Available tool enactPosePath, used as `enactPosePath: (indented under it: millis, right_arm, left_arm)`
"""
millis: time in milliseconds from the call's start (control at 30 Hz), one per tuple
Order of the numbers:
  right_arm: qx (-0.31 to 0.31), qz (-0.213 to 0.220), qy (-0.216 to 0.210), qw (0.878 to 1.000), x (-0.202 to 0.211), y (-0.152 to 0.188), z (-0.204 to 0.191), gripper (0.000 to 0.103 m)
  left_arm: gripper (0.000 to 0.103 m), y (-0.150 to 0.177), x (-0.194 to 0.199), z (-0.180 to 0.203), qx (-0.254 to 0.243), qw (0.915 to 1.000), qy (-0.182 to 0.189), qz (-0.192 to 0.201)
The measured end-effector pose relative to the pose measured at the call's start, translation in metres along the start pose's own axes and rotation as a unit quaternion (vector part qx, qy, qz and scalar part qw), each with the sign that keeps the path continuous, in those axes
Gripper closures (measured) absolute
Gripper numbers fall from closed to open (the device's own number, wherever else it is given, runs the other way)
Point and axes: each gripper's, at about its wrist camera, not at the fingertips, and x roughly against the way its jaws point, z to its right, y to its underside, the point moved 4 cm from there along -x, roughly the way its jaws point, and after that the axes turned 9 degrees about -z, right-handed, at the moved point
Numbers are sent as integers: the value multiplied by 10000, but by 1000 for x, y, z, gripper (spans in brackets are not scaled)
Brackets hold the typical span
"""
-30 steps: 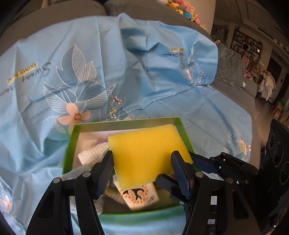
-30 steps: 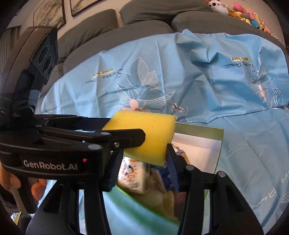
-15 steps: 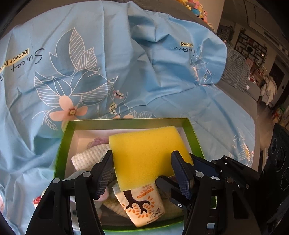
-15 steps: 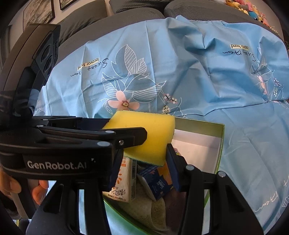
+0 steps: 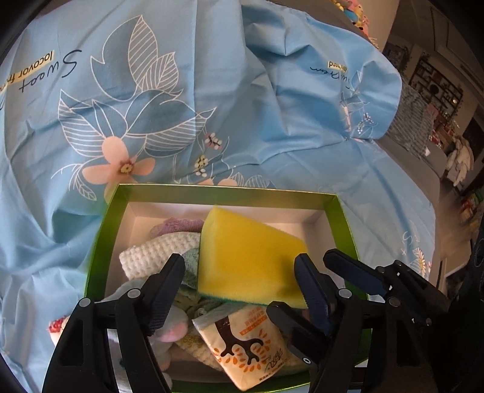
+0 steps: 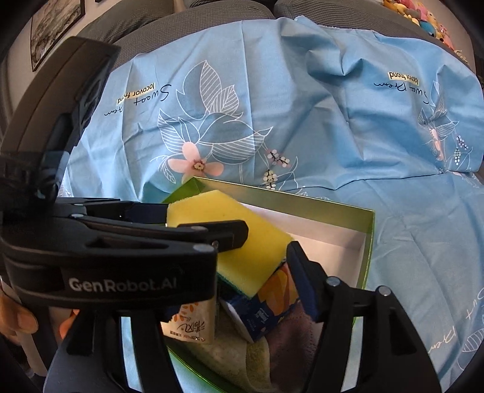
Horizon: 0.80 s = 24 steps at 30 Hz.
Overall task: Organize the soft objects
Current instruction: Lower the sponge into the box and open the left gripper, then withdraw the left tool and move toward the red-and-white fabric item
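Note:
A yellow sponge with a green underside lies tilted inside the green box, on top of cloths and tissue packs. My left gripper is open, its fingers on either side of the sponge and apart from it on the left. In the right wrist view the sponge sits between my right gripper's fingers; the left gripper's arm crosses in front. The right fingers stand wide, not pressing the sponge. The box holds a white tissue pack, a blue pack and knitted cloths.
The box rests on a light blue floral sheet spread over a grey sofa. Plush toys line the sofa back. A hand holds the left gripper. Room furniture shows at the far right.
Both grippers moved down and forward over the box. The left fingers opened and the sponge dropped from between them onto the pile inside the box, now tilted.

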Motion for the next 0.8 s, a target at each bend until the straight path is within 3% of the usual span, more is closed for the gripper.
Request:
enactPosePath:
  millis: [400, 500, 567, 633, 767, 800]
  right_arm:
    - [-140, 104, 61, 9998, 19, 6, 4, 27]
    - [-209, 132, 104, 9996, 27, 11, 6, 22]
    - [-268, 136, 124, 9995, 32, 15, 7, 19]
    - [-362, 104, 187, 9991, 36, 21, 9, 11]
    - [-521, 48, 227, 9984, 43, 29, 10, 7]
    - [-564, 20, 241, 9981, 45, 31, 10, 1]
  left_arm:
    - [24, 7, 21, -15, 260, 9995, -132, 85]
    - [10, 13, 28, -17, 286, 9994, -167, 115]
    - [9, 18, 36, -18, 296, 9993, -159, 178]
    - [9, 23, 41, -18, 307, 9992, -161, 214]
    - [9, 37, 52, -19, 328, 9991, -154, 241]
    - [8, 41, 55, -20, 361, 9990, -142, 242]
